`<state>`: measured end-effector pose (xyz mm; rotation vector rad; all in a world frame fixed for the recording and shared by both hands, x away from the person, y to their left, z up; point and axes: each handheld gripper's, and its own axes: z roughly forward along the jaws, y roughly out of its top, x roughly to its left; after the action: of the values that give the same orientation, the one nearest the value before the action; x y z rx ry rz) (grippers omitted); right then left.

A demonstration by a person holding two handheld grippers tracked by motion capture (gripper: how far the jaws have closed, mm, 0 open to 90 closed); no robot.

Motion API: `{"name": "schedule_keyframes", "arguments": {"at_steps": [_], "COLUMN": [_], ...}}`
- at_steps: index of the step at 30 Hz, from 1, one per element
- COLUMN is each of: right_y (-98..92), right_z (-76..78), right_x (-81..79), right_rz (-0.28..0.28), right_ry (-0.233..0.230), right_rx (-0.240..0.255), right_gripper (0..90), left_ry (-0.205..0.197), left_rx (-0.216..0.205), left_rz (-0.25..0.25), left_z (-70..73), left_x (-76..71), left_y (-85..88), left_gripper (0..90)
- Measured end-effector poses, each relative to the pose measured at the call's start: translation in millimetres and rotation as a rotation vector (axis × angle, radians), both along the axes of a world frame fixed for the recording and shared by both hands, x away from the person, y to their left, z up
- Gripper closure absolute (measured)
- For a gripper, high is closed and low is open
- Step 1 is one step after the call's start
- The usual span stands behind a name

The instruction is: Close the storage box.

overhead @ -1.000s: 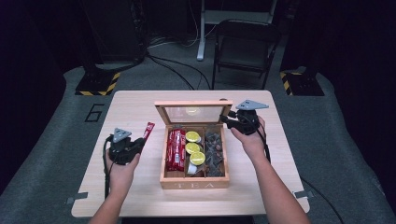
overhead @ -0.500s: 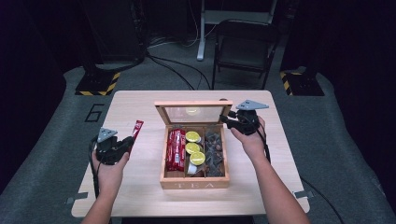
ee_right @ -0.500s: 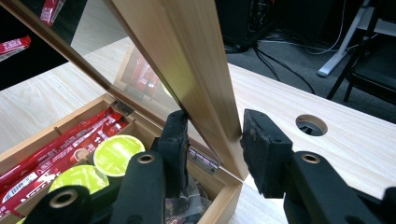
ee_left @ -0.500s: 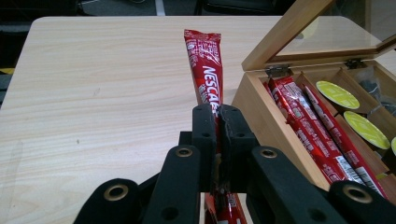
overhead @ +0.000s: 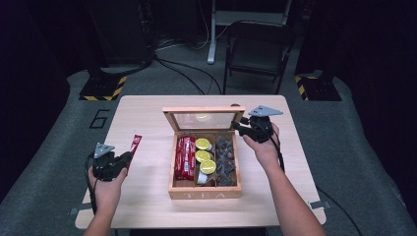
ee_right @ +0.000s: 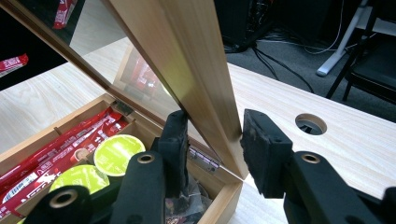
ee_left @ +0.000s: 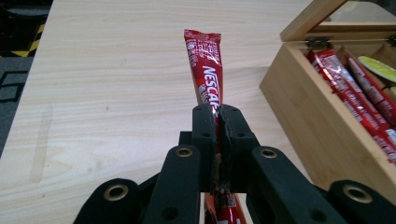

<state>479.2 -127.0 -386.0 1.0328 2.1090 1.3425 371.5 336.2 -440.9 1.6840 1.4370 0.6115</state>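
A wooden tea box (overhead: pixel 204 194) stands mid-table with its glass lid (overhead: pixel 203 112) raised upright. Inside lie red sachets (overhead: pixel 185 157), yellow-green capsules (overhead: pixel 202 155) and dark packets (overhead: pixel 225 157). My right gripper (overhead: pixel 236 125) is at the lid's right end. In the right gripper view its pads (ee_right: pixel 175 140) press the lid's wooden frame (ee_right: pixel 187 56) from both sides. Left of the box, my left gripper (overhead: pixel 127 158) is shut on a red Nescafe sachet (overhead: pixel 134 143). In the left gripper view the sachet (ee_left: pixel 205 70) sticks out past the closed jaws of that gripper (ee_left: pixel 218 112), above the bare tabletop.
The box's left wall (ee_left: pixel 322 130) is close on the right of the held sachet. A round cable hole (ee_right: pixel 310 123) sits in the table behind the lid. A dark chair (overhead: pixel 255 49) and cables are on the floor beyond the table.
My left hand has carried the sachet leftward and toward the near edge, away from the box. The right gripper and the lid have not moved.
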Motion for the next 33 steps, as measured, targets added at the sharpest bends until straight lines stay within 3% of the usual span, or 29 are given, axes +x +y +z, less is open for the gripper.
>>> {"name": "schedule_keyframes", "arguments": {"at_steps": [11, 18, 33], "right_y": [-0.3, -0.8, -0.8], "right_z": [-0.2, -1.0, -1.8], "right_x": [-0.6, -1.5, -2.9], "right_rz": [0.003, 0.009, 0.004], "right_ry": [-0.002, -0.003, -0.002], "right_rx": [-0.003, 0.001, 0.007], "right_gripper": [61.2, 60.9, 60.8], "left_ry": [0.010, 0.028, 0.106], "left_rx": [-0.012, 0.001, -0.004], "left_rz": [0.013, 0.022, 0.051], "left_z": [-17.3, -26.8, -53.3], "left_x": [-3.8, -1.1, 7.6], "left_y": [6.7, 8.6, 16.7], "left_gripper": [85.1, 85.1, 85.0]}}
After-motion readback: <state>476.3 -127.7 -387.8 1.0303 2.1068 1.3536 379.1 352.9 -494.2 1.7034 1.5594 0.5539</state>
